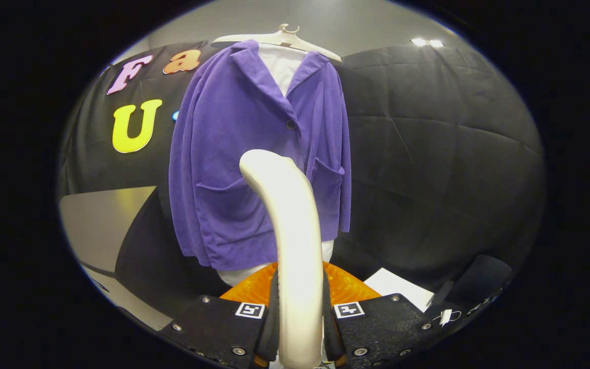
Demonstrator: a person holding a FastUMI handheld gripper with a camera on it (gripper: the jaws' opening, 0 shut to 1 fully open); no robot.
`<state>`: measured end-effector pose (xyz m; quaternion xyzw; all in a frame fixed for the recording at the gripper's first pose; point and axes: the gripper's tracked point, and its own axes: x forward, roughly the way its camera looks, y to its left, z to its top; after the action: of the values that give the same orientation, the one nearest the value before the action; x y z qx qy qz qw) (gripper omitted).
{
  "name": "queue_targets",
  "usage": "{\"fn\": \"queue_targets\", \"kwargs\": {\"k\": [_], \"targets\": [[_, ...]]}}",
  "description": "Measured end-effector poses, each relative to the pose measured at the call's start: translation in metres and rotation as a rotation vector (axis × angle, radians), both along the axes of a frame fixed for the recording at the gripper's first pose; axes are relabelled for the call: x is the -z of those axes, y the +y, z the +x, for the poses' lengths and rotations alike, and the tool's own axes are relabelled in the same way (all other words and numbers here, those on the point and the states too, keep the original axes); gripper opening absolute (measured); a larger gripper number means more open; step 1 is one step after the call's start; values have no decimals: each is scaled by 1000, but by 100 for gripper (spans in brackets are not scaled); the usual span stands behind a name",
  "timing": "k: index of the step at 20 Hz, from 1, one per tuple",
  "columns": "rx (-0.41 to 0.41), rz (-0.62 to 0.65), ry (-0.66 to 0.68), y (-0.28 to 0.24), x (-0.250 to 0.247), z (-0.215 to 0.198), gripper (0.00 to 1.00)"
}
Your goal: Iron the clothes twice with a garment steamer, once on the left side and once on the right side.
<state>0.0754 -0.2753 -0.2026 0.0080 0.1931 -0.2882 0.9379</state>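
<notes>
The claw (299, 328) pinches the cream, curved plastic garment steamer (287, 225) upright between its fingers. Beyond hangs a purple corduroy jacket (254, 169) on a white hanger (287, 38). No pass appears begun; next, bring the steamer head to the jacket's left side.

Lighting is dim overall, supplied by two ceiling lamps (426, 42) above the dark wall, with bright glare washing out the steamer handle (295, 246) clamped between the gripper (299, 328) fingers, and strong fisheye bending toward the edges.
</notes>
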Motion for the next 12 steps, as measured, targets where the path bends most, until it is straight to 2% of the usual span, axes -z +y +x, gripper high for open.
{"fn": "queue_targets", "kwargs": {"k": [12], "targets": [[35, -136, -226, -52, -137, 64, 34]]}}
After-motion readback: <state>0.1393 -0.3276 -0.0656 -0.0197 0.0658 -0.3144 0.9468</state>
